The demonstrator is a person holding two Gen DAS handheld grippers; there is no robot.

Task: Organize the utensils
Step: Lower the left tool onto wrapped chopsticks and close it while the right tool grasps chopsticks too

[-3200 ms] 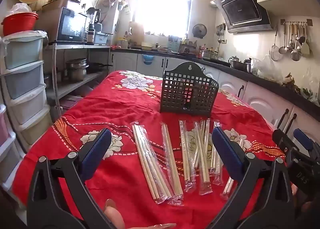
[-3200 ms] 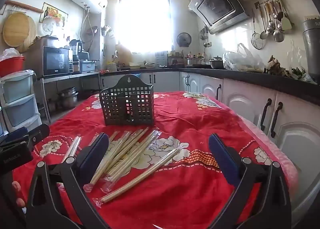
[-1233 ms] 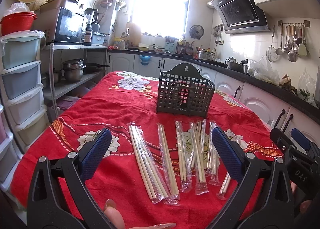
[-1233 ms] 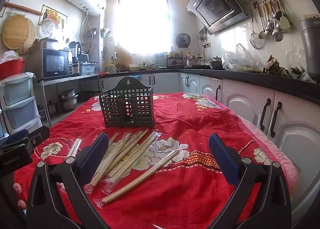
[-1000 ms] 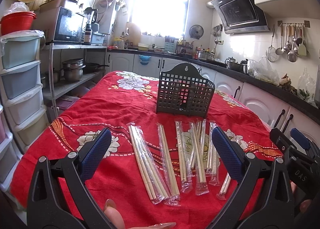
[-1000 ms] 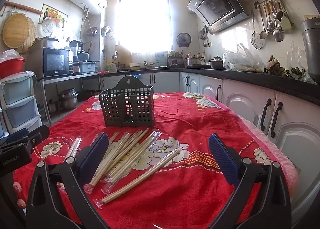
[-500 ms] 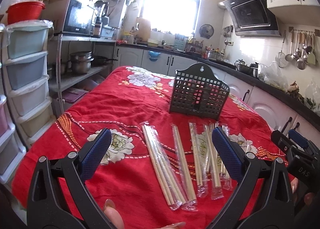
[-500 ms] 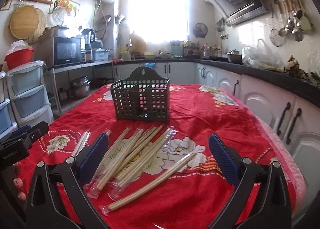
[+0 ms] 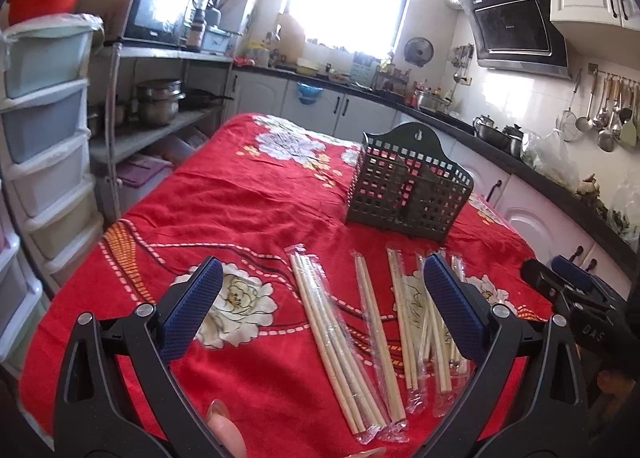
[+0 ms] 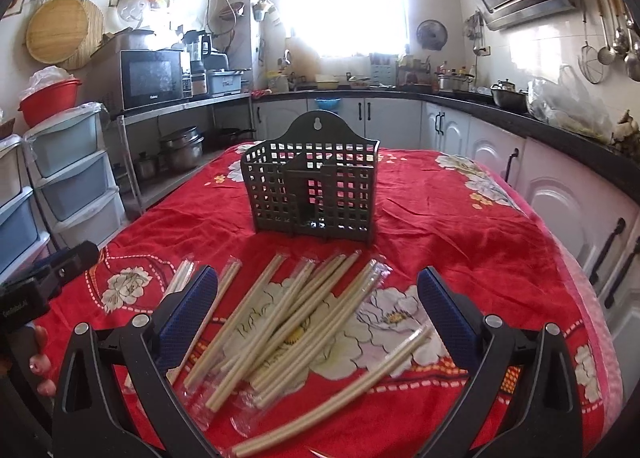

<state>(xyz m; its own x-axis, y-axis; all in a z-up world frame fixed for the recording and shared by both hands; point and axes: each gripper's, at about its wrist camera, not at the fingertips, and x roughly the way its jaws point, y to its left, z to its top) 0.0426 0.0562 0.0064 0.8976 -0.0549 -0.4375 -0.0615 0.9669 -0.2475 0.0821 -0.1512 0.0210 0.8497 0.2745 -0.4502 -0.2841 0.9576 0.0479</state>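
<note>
Several pairs of chopsticks in clear plastic sleeves [image 9: 340, 334] lie side by side on the red flowered tablecloth [image 9: 248, 201]; in the right wrist view they spread in a loose fan [image 10: 288, 314]. A dark slotted utensil basket [image 9: 408, 185] stands upright behind them, also in the right wrist view [image 10: 316, 185]. My left gripper [image 9: 324, 306] is open and empty, above the left chopstick pairs. My right gripper [image 10: 316, 310] is open and empty, above the fan of chopsticks. Each gripper shows at the edge of the other's view.
Plastic drawer units [image 9: 44, 145] and a metal shelf with pots [image 9: 160, 105] stand left of the table. White cabinets under a dark counter [image 10: 560, 185] run along the right. The table's near edge is just below the grippers.
Both grippers have moved forward and tilted down toward the chopsticks, which now lie closer between the fingers. Both stay open. Nothing on the table has moved.
</note>
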